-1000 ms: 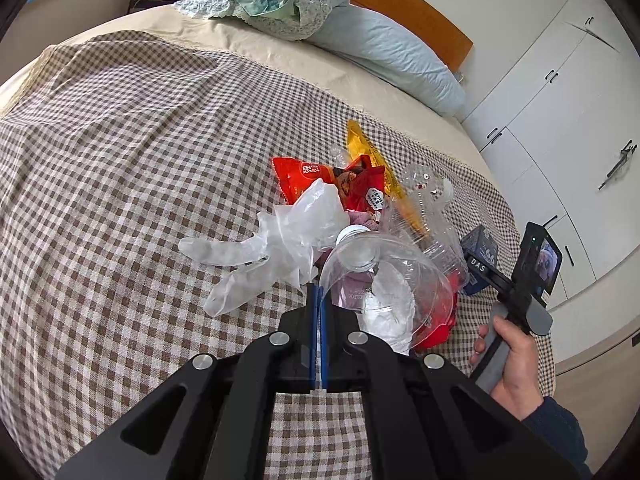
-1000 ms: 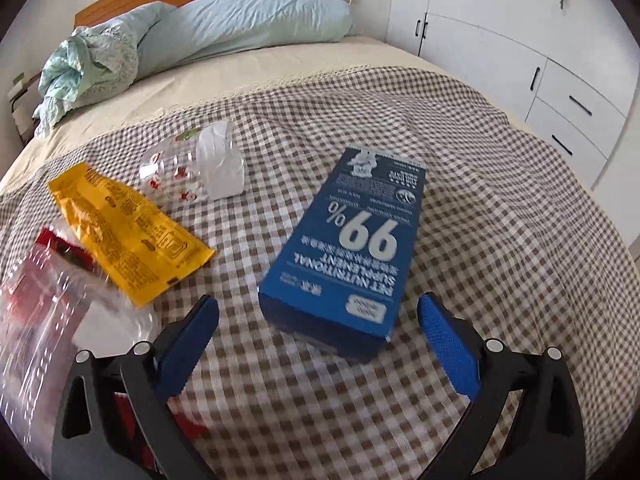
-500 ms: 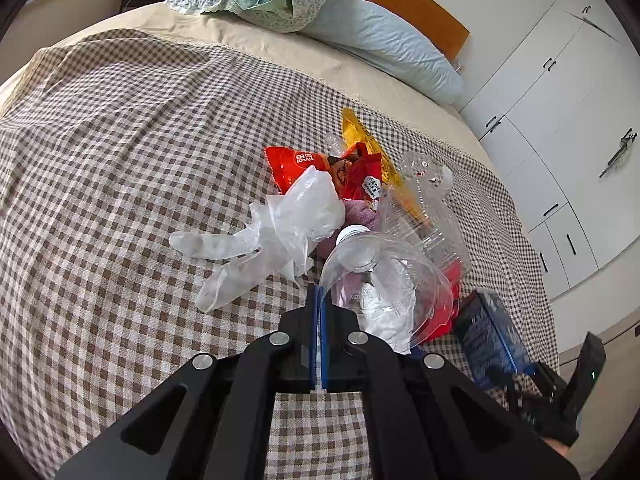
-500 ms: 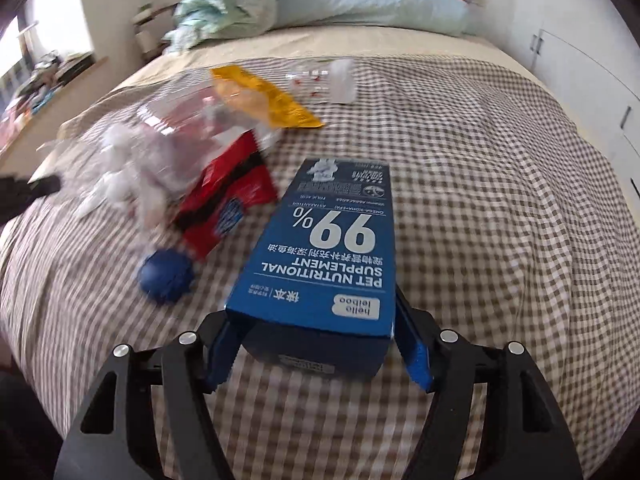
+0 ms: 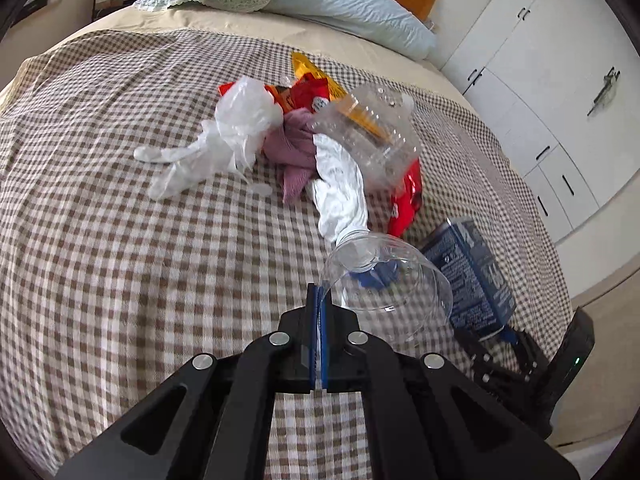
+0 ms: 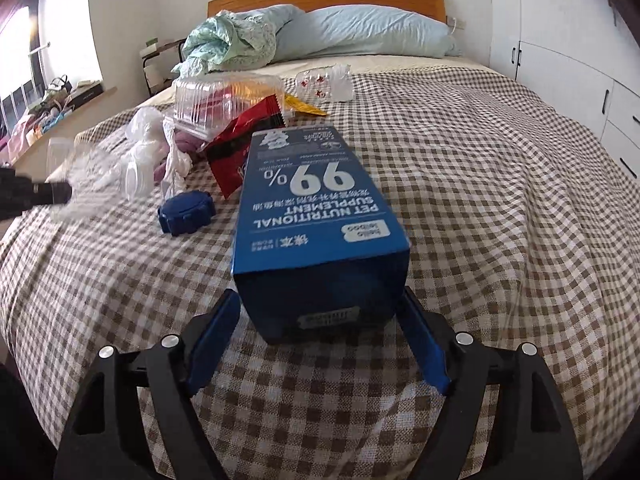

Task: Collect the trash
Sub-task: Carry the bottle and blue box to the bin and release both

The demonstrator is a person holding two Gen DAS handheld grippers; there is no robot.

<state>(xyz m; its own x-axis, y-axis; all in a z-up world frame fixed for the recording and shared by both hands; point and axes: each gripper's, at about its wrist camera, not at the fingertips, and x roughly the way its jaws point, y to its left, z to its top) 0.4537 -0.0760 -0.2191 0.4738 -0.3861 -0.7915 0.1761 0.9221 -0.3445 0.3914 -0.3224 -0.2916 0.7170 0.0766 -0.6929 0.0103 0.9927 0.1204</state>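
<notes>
Two claws work beside the blue box (image 6: 316, 216) on the checked bedspread (image 6: 480, 184): right gripper (image 6: 320, 344) opening, jaws flanking the box's near end; left gripper (image 5: 319, 300) pinching a clear plastic cup's (image 5: 384, 280) rim.

A blue carton (image 6: 320, 216) lies flat on the checked bedspread beside heaped wrappers (image 5: 404, 196), a clear clamshell (image 5: 368, 136) and gloves (image 5: 224, 136).

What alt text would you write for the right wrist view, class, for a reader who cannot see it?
A blue box lies on a checked bedspread between the right tongs, whose jaws are opening. Left of it sit a blue lid, a red wrapper and a clear plastic tray; pillows lie beyond.
</notes>
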